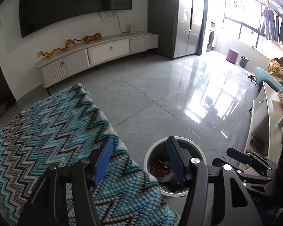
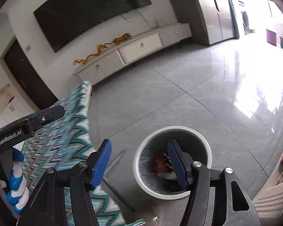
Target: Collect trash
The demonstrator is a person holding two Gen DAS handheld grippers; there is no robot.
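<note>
A round white-rimmed trash bin (image 1: pixel 194 148) stands on the grey tile floor beside a blanket-covered seat; it also shows in the right wrist view (image 2: pixel 203 139). Red and white crumpled trash (image 1: pixel 160 166) lies inside the bin, also in the right wrist view (image 2: pixel 160 163). My left gripper (image 1: pixel 139 162) is open and empty, above the seat edge and the bin. My right gripper (image 2: pixel 139 162) is open and empty, held above the bin's left rim. The right gripper's body (image 1: pixel 251 162) shows at the lower right of the left wrist view.
A teal zigzag blanket (image 1: pixel 52 131) covers the seat on the left. A white TV cabinet (image 1: pixel 103 52) with gold figurines stands against the far wall under a TV. A white table (image 1: pixel 269 116) is at the right. A person (image 1: pixel 277 66) sits far right.
</note>
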